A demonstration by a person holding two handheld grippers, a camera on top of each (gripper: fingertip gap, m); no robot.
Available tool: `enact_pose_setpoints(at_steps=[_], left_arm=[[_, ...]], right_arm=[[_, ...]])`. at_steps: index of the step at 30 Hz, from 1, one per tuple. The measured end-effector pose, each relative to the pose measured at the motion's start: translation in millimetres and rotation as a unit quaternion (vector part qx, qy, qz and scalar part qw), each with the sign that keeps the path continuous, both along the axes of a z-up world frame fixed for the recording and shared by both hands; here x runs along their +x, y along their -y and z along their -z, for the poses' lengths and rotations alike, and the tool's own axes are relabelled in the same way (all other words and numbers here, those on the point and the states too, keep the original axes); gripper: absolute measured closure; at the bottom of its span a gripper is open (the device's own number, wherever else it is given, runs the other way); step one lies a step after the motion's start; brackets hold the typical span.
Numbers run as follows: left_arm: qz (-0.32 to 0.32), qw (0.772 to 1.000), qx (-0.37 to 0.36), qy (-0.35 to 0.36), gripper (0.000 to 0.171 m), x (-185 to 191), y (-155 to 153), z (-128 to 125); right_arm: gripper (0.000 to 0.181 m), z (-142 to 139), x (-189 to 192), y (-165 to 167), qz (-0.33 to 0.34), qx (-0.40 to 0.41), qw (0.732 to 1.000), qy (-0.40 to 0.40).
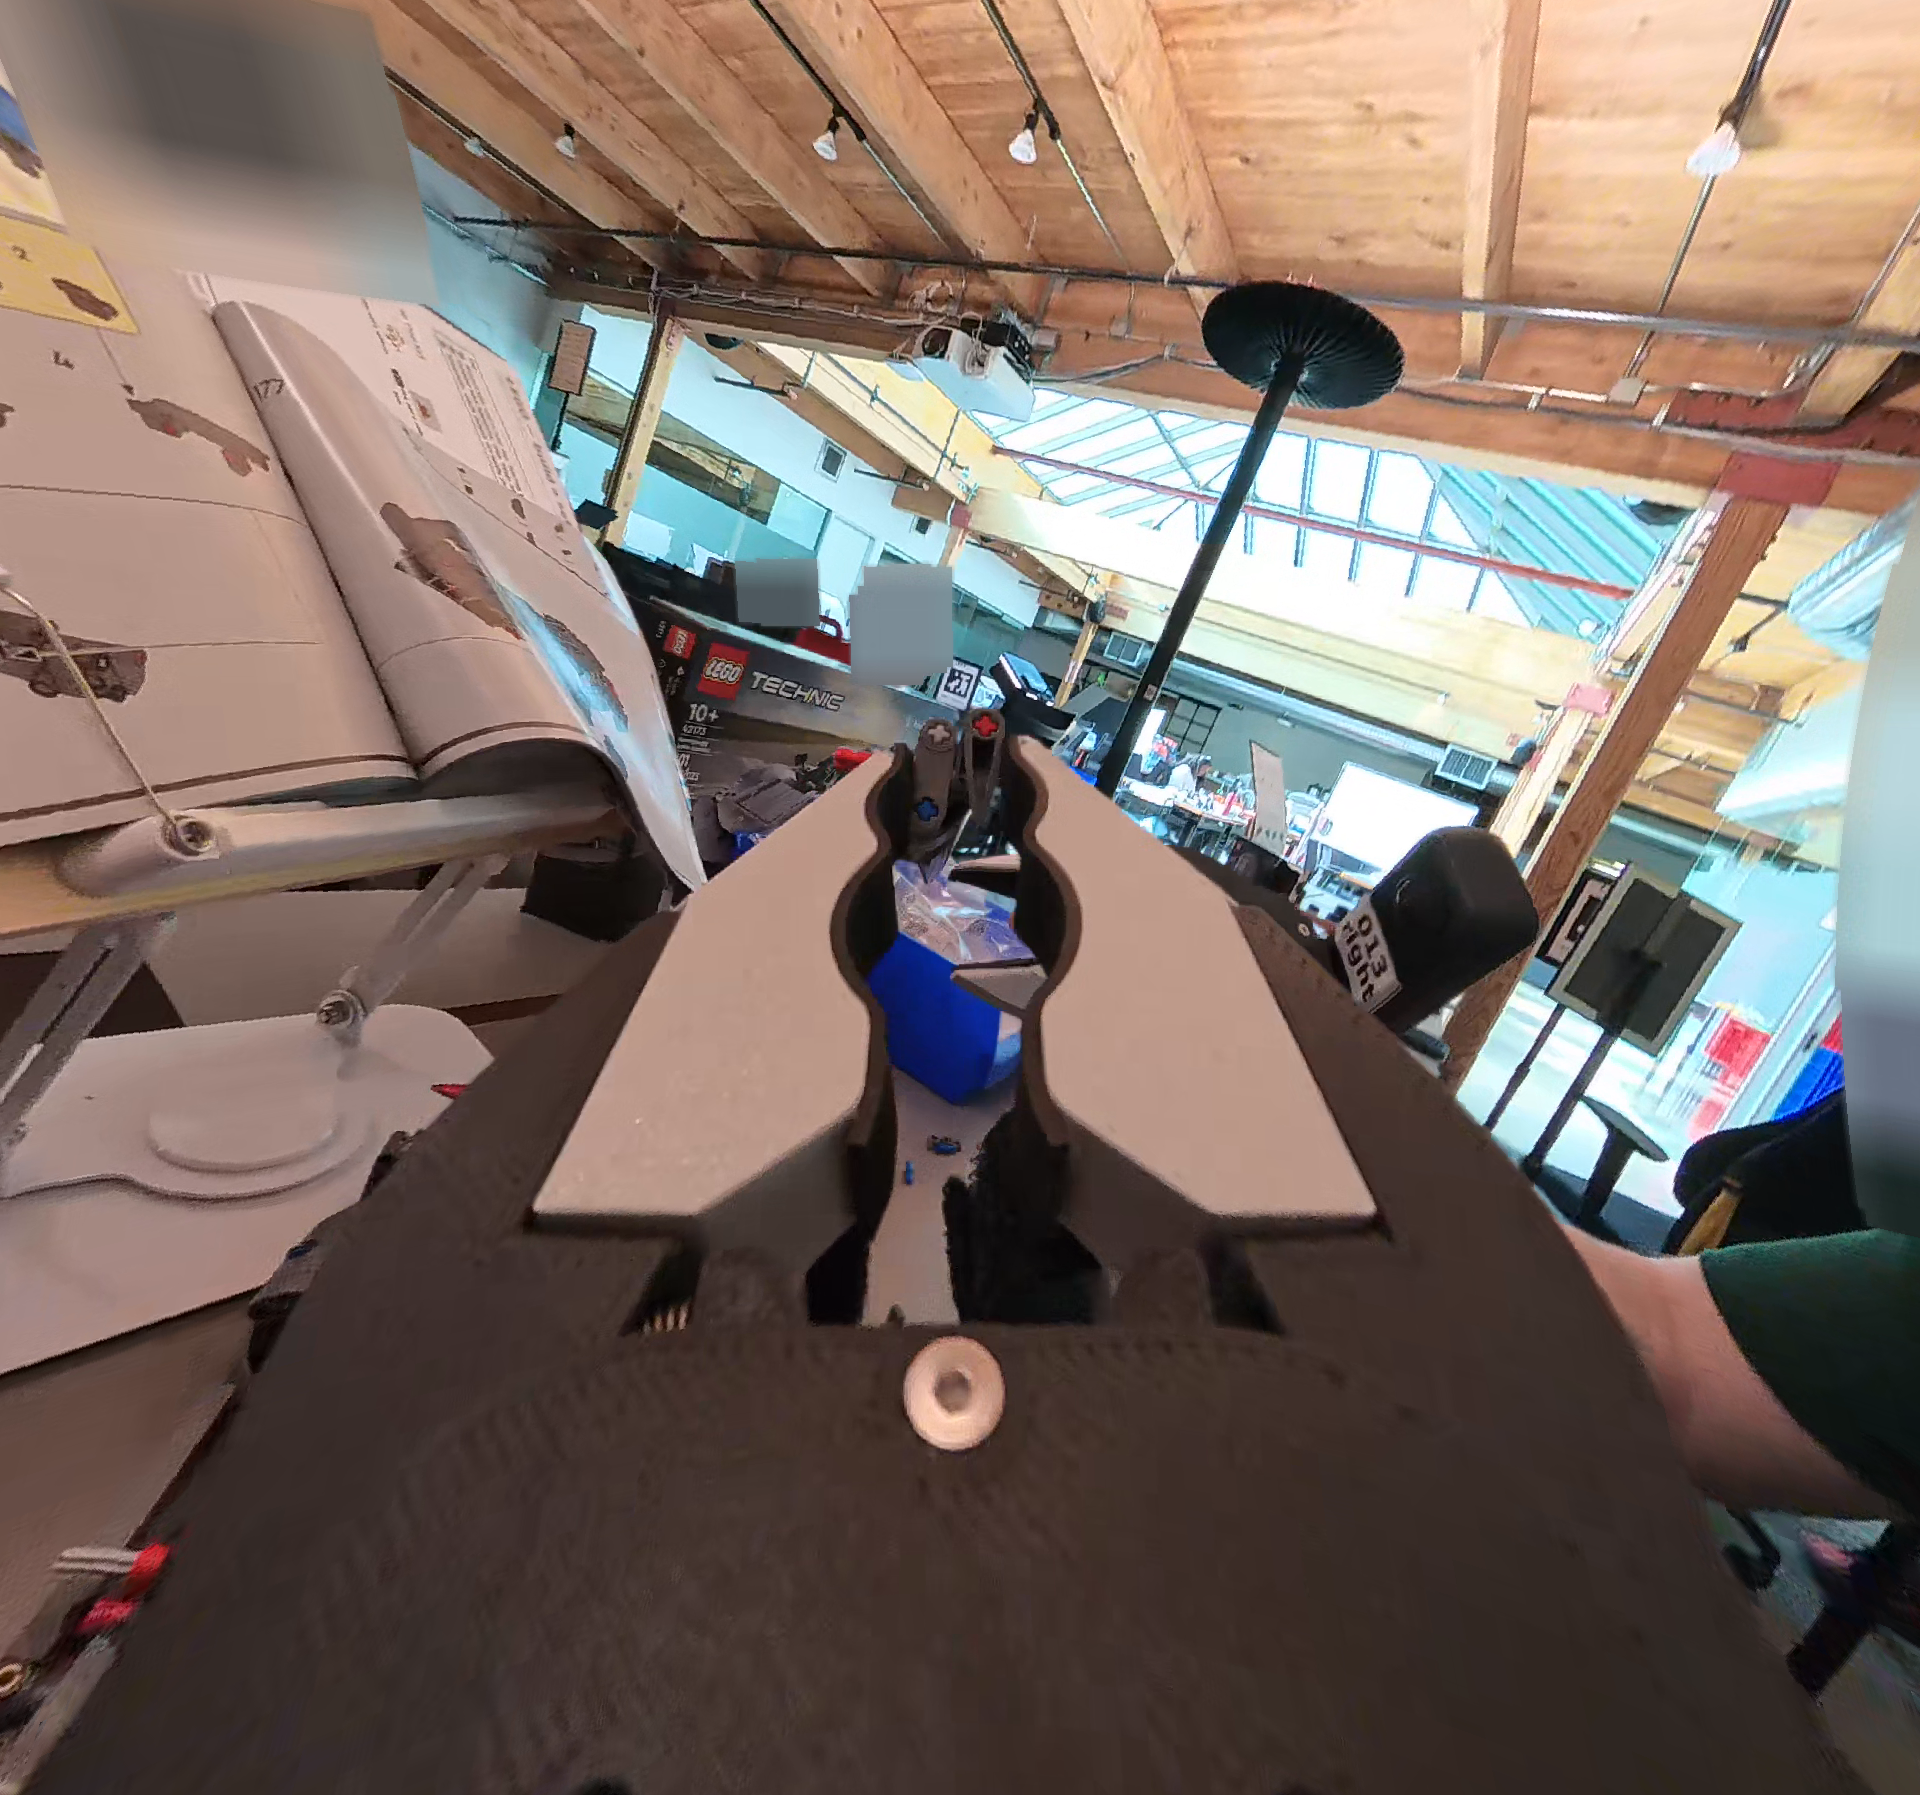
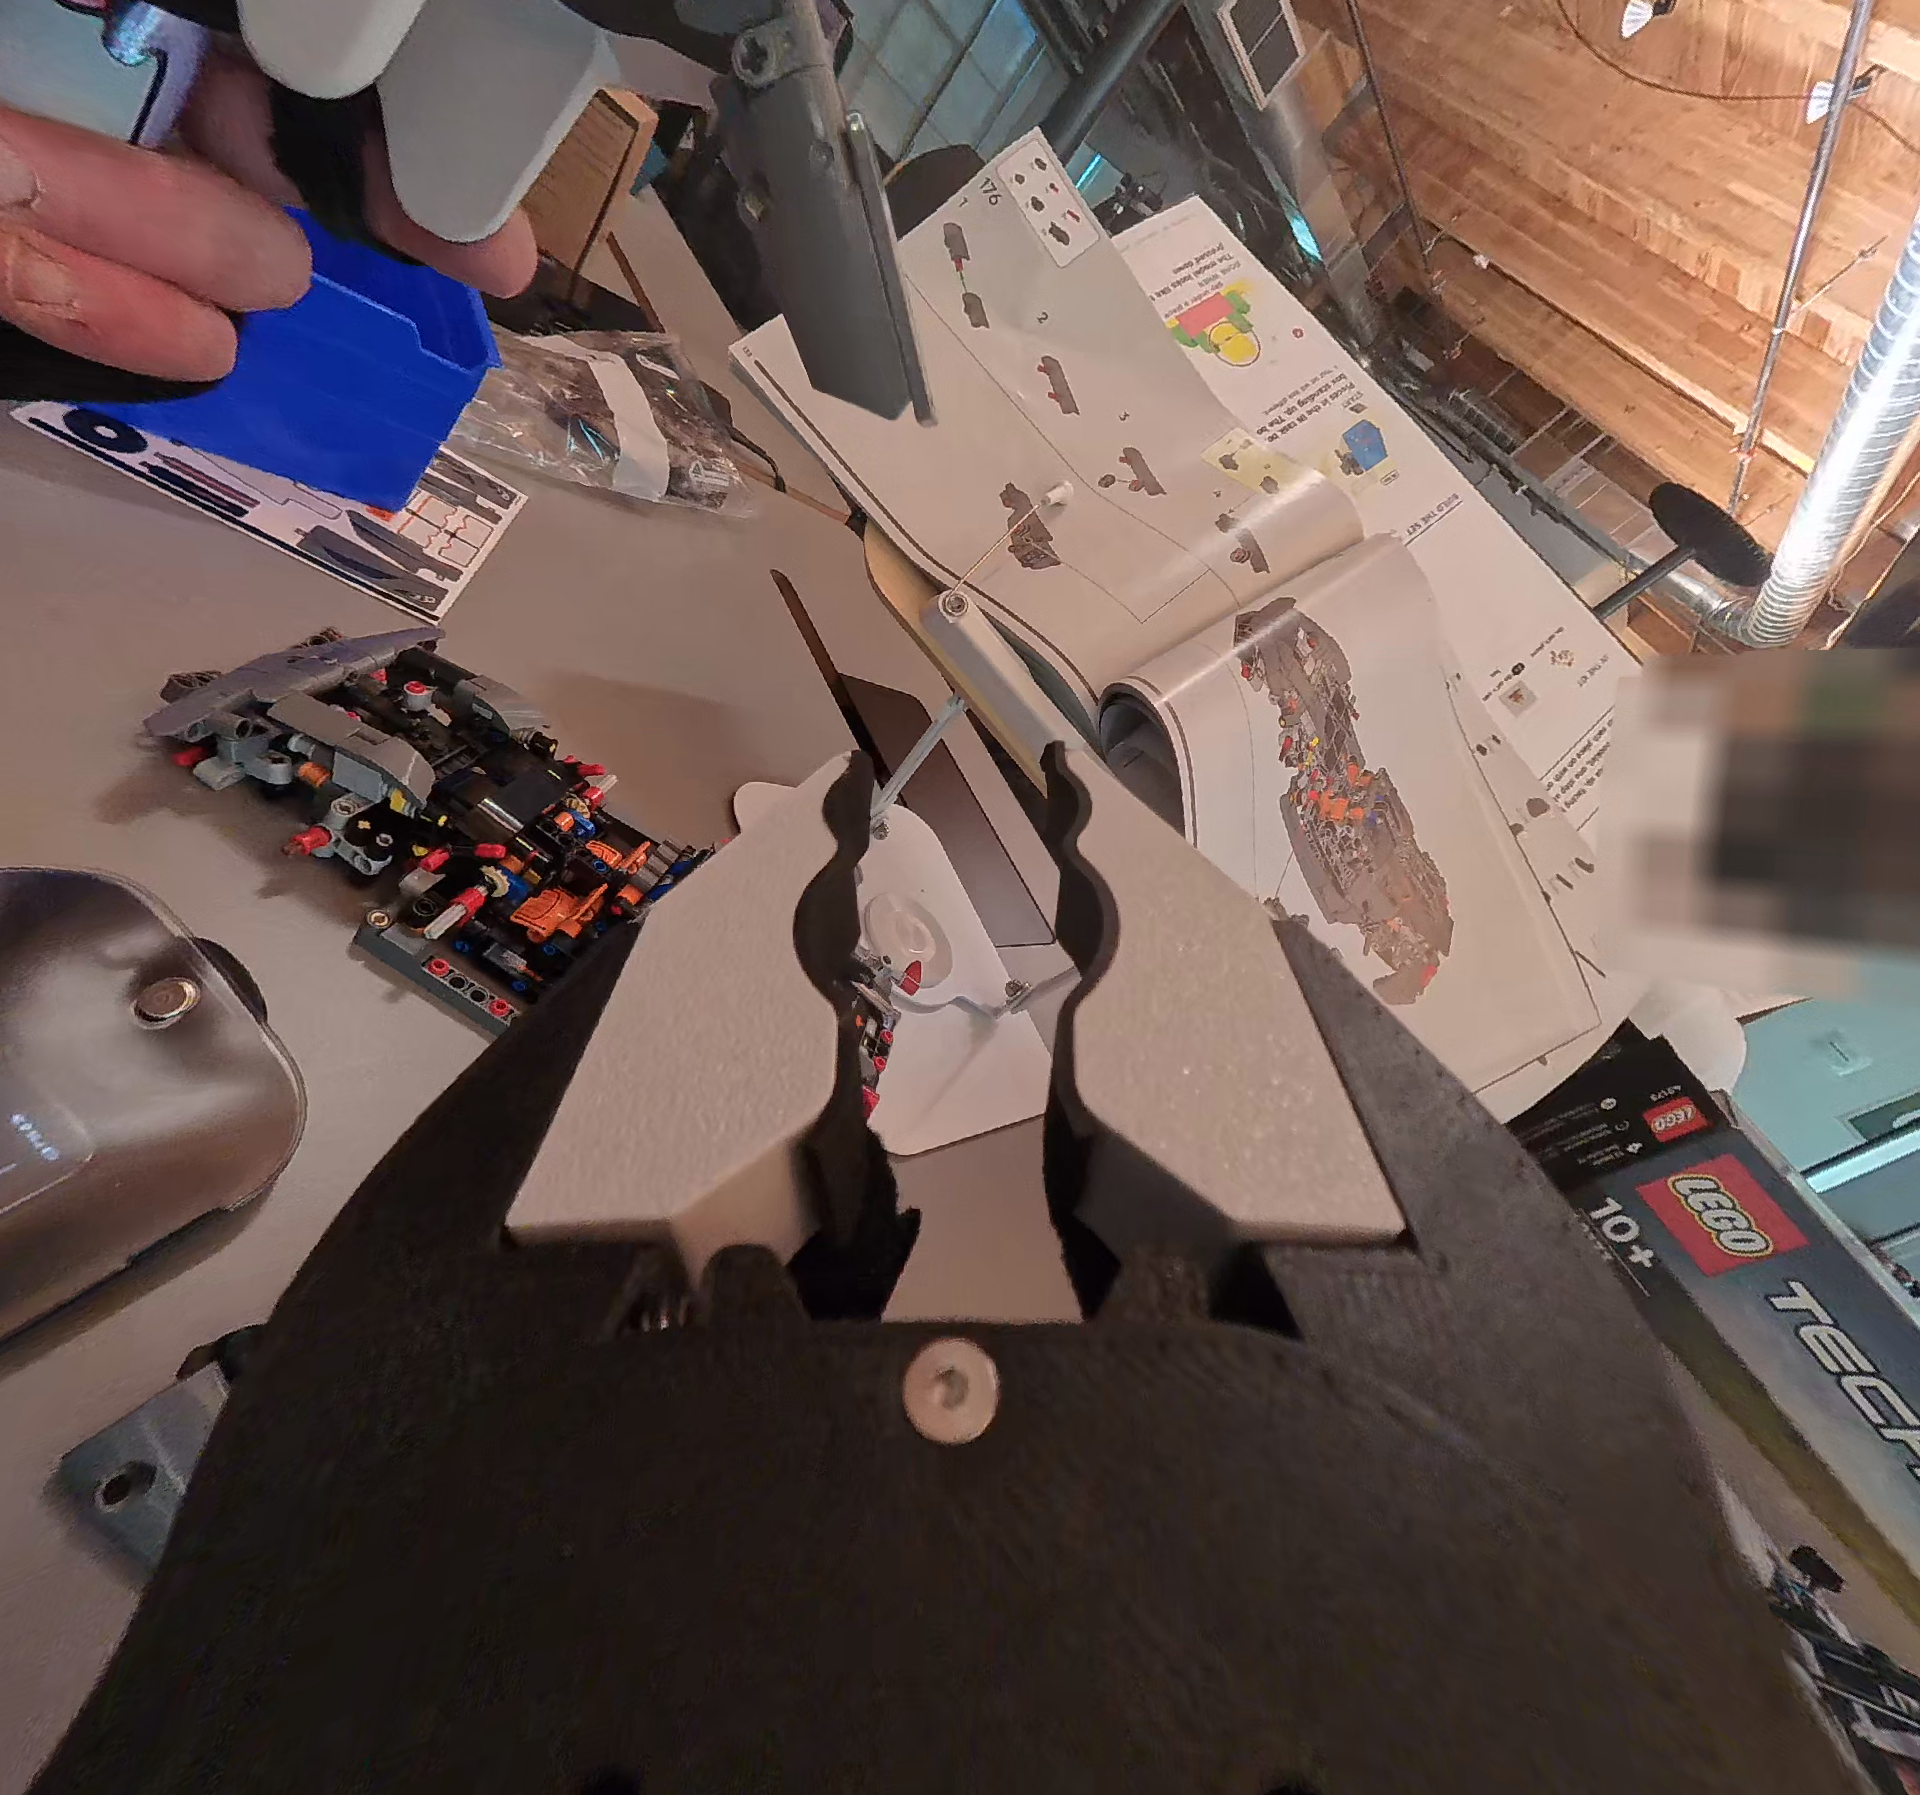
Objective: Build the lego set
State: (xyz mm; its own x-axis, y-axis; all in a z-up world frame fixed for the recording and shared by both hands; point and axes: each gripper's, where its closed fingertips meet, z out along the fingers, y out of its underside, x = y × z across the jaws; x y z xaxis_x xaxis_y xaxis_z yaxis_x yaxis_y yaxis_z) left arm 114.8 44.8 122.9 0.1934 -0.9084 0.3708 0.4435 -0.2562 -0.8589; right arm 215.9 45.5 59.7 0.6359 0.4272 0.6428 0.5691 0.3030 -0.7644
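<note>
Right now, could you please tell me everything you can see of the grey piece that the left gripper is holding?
The grey piece is a long, dark grey plastic panel assembly, clamped between the fingertips of the left gripper and held in the air above the table, touching nothing else. In the right wrist view it hangs tip-down in front of the instruction booklet, with a thinner strip along one edge. The left wrist view shows cross-shaped connectors in it: one pale grey, one red, one blue.
</note>
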Motion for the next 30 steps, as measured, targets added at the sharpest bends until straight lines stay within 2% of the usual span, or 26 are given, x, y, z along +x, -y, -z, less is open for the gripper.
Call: enact_pose_setpoints(at_steps=[4,11,15,21,23,27,30], left_arm=[[0.007,1.0,-0.009,0.007,0.157,-0.9,-1.2,2.1],[0.023,0.997,0.03,-0.073,0.157,26.7,12.7,13.1],[0.024,0.994,0.039,-0.101,0.157,44.8,18.5,17.8],[0.055,0.995,-0.004,-0.085,0.157,71.1,23.5,32.3],[0.064,0.995,-0.015,-0.077,0.158,77.9,25.7,35.3],[0.076,0.995,-0.023,-0.068,0.157,86.3,28.4,36.1],[0.079,0.994,-0.022,-0.067,0.157,88.9,28.8,34.4]], right_arm=[[0.148,0.9,-1.3,0.4,-0.014,-0.017,1.0,-0.018],[0.139,7.7,-15.3,7.0,-0.075,-0.065,0.994,-0.051],[0.132,10.9,-18.7,7.6,-0.063,-0.044,0.997,-0.014],[0.13,22.5,-19.6,1.8,-0.016,-0.01,0.998,0.067],[0.133,23.1,-17.1,-0.5,-0.007,-0.008,0.997,0.07],[0.162,15.3,-10.5,0.5,0.001,0.001,0.998,0.064],[0.163,12.4,-7.8,0.4,0.004,0.001,0.998,0.06]])
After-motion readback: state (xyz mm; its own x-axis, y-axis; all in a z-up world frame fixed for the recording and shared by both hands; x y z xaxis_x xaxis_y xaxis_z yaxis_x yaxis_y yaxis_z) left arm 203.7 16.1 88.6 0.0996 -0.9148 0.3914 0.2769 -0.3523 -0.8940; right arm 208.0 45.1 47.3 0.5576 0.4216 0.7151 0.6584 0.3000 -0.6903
